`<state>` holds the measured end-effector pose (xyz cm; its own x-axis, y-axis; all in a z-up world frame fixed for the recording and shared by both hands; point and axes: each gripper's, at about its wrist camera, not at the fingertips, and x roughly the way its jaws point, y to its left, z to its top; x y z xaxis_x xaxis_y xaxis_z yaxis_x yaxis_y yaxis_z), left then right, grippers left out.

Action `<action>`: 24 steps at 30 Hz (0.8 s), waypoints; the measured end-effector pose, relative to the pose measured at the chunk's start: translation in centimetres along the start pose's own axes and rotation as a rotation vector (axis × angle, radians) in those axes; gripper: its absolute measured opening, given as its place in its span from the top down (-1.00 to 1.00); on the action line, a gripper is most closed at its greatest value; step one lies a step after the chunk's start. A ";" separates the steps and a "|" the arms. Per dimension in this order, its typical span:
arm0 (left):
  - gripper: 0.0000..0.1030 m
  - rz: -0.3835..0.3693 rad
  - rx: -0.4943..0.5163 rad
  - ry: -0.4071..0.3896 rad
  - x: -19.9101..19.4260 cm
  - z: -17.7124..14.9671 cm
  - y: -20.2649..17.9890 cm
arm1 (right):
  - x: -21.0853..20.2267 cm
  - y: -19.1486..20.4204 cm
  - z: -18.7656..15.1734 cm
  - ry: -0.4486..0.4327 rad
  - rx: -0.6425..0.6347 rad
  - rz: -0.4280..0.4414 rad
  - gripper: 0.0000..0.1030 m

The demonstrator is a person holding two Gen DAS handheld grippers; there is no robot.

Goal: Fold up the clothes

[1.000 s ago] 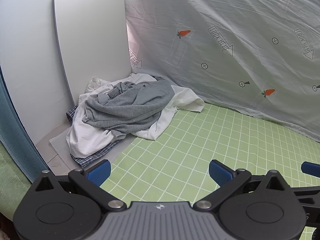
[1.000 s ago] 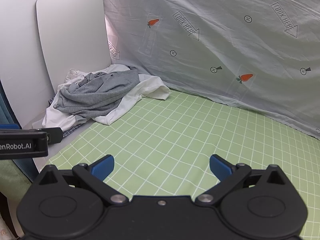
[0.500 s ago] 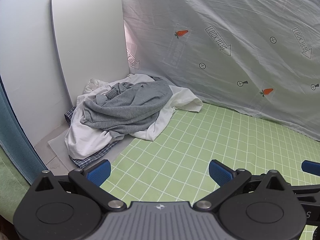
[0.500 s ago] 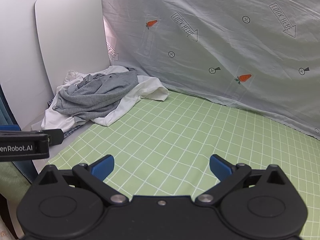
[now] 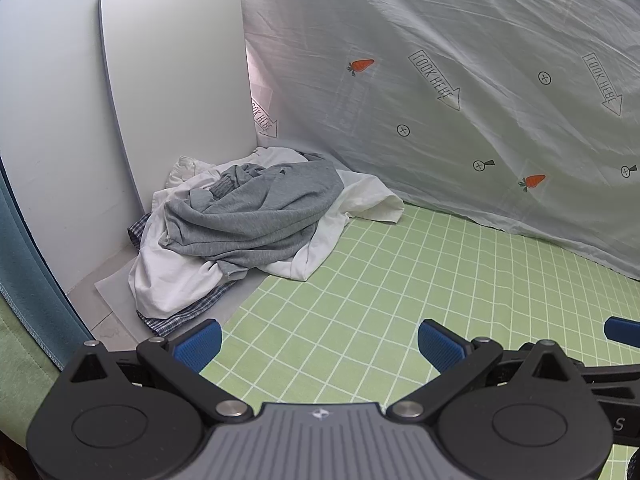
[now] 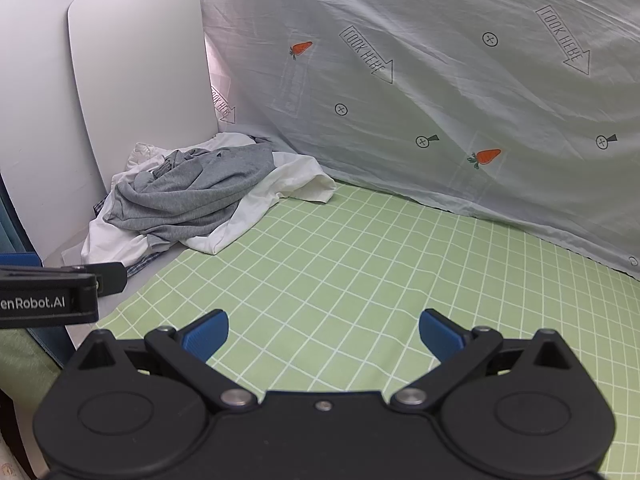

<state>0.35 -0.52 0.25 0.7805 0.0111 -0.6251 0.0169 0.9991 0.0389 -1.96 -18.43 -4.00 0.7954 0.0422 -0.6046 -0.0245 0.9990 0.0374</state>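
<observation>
Here, at the bottom of the left wrist view, the left claw (image 5: 319, 343) is hovering with its blue-padded fingers (image 5: 199, 343) spread wide, gripping nothing, over the light green cloth with a white grid (image 5: 400, 300) that is covering the desk. At the bottom of the right wrist view, the right claw (image 6: 323, 334) is likewise standing wide and empty above the same green grid cloth (image 6: 360, 272); the left claw's black body is showing at the left edge of that frame, and a blue tip of the right claw is poking in at the right edge of the left wrist view.

Farther back, in the left middle of both frames, the heap of clothes is lying well apart from both claws, partly on the green cloth and partly on a pale grey sheet beside it. A crumpled grey knit garment (image 5: 260, 212) (image 6: 188, 196) is sitting on top of a rumpled white garment (image 5: 168, 280) (image 6: 280, 188), and a blue checked fabric (image 5: 180, 316) is peeking out underneath at the heap's near edge.

Behind the heap, a white rounded-corner board (image 5: 176, 80) (image 6: 140, 68) is leaning tilted against the white wall in the upper left. Across the upper right, a pale grey sheet printed with orange carrots and "LOOK HERE" arrows (image 5: 460, 80) (image 6: 440, 80) is hanging down to the far edge of the green cloth.
</observation>
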 end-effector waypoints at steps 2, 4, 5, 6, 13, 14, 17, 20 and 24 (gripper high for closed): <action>-1.00 0.000 -0.002 0.000 0.0 -0.1 0.0 | 0.0 -0.1 0.0 0.001 0.001 0.000 -1.00; -1.00 0.000 -0.002 0.000 0.0 -0.2 0.1 | 0.0 -0.1 0.1 0.000 0.006 -0.003 -1.00; -1.00 0.000 -0.002 0.000 0.1 -0.2 0.0 | -0.1 -0.1 0.1 0.000 0.005 -0.003 -1.00; -1.00 0.000 -0.002 0.000 0.1 -0.2 0.0 | -0.1 -0.1 0.1 -0.001 0.005 -0.003 -1.00; -1.00 0.000 0.000 0.004 0.1 -0.4 0.2 | -0.1 -0.1 0.3 0.000 0.010 -0.005 -1.00; -1.00 0.001 0.000 0.005 0.1 -0.4 0.2 | -0.1 0.0 0.3 0.001 0.010 -0.005 -1.00; -1.00 0.003 -0.002 0.009 0.1 -0.6 0.4 | -0.1 0.0 0.3 0.004 0.009 -0.003 -1.00; -1.00 0.004 -0.002 0.014 0.2 -0.6 0.4 | 0.0 0.0 0.3 0.007 0.009 -0.001 -1.00; -1.00 0.004 0.000 0.019 0.3 -0.7 0.4 | 0.0 0.2 0.3 0.008 0.010 0.001 -1.00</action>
<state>0.19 -0.07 -0.45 0.7682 0.0162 -0.6400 0.0137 0.9990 0.0418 -1.77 -18.22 -3.75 0.7906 0.0436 -0.6108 -0.0192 0.9987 0.0464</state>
